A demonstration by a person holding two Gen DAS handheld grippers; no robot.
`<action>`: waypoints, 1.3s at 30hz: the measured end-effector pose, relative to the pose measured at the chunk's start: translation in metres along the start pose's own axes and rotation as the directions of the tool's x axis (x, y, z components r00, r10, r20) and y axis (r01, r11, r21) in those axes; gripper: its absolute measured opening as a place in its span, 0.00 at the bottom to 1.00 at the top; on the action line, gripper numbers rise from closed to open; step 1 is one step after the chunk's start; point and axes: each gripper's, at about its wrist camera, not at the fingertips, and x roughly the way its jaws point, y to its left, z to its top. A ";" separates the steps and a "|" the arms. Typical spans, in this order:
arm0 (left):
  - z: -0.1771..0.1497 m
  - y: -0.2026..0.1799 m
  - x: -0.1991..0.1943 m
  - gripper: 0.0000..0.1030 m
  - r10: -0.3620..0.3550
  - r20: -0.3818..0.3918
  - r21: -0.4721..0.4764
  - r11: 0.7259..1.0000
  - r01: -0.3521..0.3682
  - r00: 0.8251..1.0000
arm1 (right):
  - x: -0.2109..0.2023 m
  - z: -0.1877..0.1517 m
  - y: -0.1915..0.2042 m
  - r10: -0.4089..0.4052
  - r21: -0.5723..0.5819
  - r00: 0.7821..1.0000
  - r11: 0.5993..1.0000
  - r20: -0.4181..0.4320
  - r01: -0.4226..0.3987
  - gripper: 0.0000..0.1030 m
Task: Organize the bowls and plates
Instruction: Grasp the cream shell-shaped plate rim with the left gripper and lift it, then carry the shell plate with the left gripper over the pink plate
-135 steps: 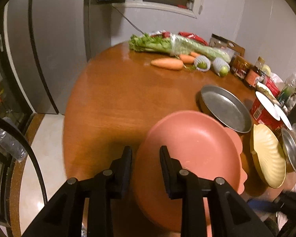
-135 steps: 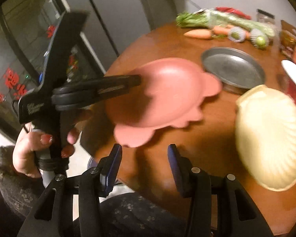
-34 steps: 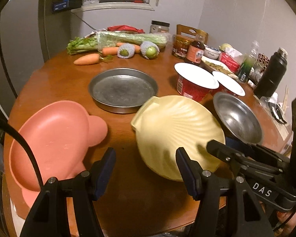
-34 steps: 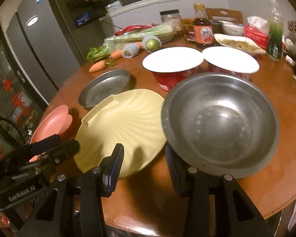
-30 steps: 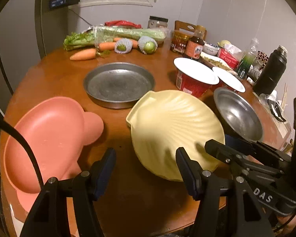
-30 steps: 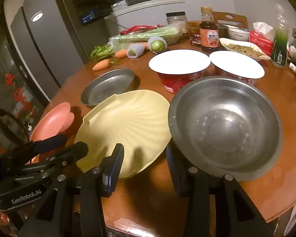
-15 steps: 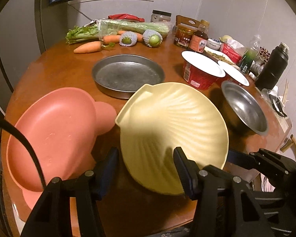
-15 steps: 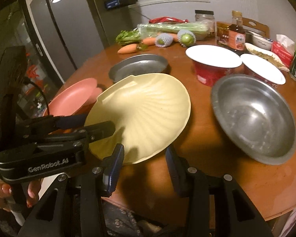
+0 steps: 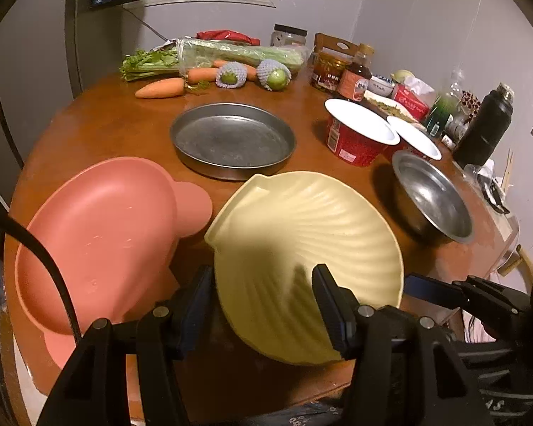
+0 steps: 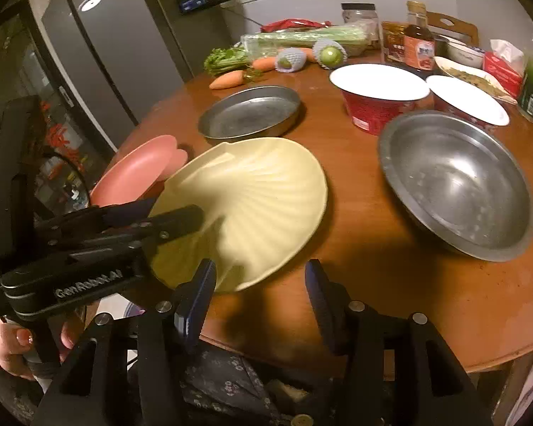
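A pale yellow shell-shaped plate (image 9: 302, 234) (image 10: 259, 191) is tilted, its near rim raised off the round wooden table (image 9: 99, 124). My left gripper (image 9: 263, 305) (image 10: 172, 213) is shut on that near rim, one finger above and one below. My right gripper (image 10: 259, 284) (image 9: 444, 291) is opening beside the plate's near right edge, and its pads press on nothing. A pink eared plate (image 9: 99, 234) (image 10: 138, 170) lies at the left table edge, its ear by the yellow rim. A steel bowl (image 9: 430, 198) (image 10: 455, 184) sits to the right.
A round metal pan (image 9: 232, 140) (image 10: 248, 112) lies behind the plates. Two red tubs with white lids (image 9: 359, 135) stand right of it. Carrots, celery and wrapped fruit (image 9: 227, 71) line the back, with jars, bottles and a black flask (image 9: 483, 131) at far right. A fridge (image 10: 99, 53) stands left.
The yellow plate has slid left, away from the steel bowl and up to the pink plate, with its near rim lifted. The right gripper's fingers have spread slightly.
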 end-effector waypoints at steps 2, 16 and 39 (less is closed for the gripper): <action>-0.002 0.000 -0.007 0.56 0.011 0.011 -0.005 1.000 -0.011 1.000 | -0.005 -0.001 -0.004 -0.003 0.008 1.000 1.000 0.004 0.003 0.52; -0.024 0.001 -0.020 0.56 0.074 -0.010 -0.071 0.995 -0.074 0.997 | 0.021 0.050 -0.005 -0.111 -0.165 0.991 0.979 0.076 0.122 0.52; -0.024 -0.016 0.000 0.53 0.083 -0.020 -0.147 0.986 -0.085 0.996 | 0.043 0.058 -0.011 -0.059 -0.223 0.997 0.972 0.053 0.069 0.25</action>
